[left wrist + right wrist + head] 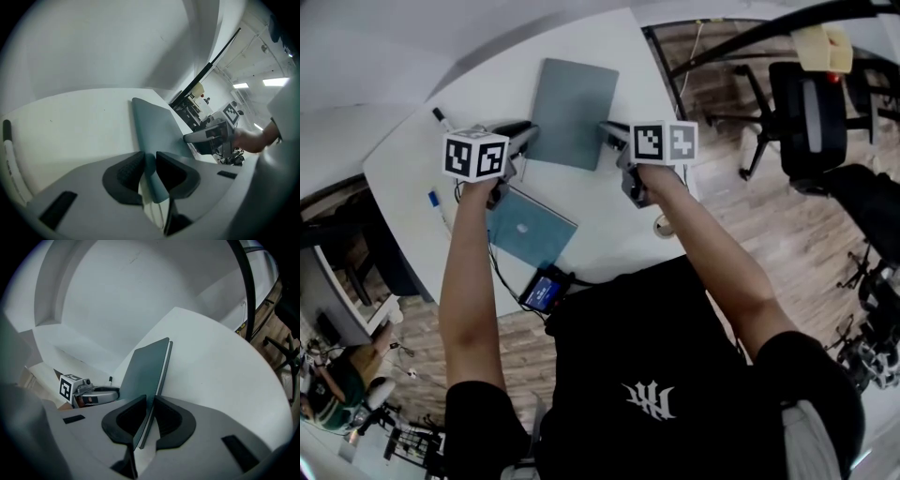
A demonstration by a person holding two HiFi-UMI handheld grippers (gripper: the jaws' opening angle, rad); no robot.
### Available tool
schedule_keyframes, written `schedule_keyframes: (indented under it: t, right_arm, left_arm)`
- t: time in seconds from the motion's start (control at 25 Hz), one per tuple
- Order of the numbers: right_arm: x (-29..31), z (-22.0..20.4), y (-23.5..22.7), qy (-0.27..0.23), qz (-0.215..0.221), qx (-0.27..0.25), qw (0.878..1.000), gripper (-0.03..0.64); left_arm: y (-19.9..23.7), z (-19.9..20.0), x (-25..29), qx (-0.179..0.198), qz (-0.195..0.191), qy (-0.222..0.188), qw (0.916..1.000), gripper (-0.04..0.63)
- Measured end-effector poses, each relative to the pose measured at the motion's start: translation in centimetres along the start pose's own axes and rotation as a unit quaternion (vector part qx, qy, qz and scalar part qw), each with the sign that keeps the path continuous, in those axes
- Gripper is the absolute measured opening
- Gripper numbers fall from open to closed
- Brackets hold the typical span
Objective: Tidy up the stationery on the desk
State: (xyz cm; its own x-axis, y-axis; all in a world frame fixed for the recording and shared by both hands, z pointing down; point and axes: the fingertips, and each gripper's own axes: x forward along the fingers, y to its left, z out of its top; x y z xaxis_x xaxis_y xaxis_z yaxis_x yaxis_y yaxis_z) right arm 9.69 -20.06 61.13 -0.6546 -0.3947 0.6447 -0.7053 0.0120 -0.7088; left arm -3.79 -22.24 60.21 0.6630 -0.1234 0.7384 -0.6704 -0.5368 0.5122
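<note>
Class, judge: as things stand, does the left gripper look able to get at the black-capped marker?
Probably not yet: the left gripper is clamped on the grey notebook; only bare desk lies between it and the black-capped marker.

No legible text — white emblem (649,400) on black shirt (609,375), perhaps stylised letters.

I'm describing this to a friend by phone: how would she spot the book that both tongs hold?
Start at the white desk and look to its far half. There the left tongs and the right tongs each pinch a near corner of the grey-green notebook. Unlike the blue notebook nearer the person, its cover bears no pale logo.
</note>
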Motion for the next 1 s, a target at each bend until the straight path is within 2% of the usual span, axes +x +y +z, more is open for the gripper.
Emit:
schedule_keyframes:
  t: [1.0]
  right_arm:
    - [-3.3,7.7,-6.3,0.022,-0.031,-0.089,0.995,0.074]
  left_arm:
    - [-5.4,3.2,6.0,-0.016,-0.028,-0.008,0.9995,0.075]
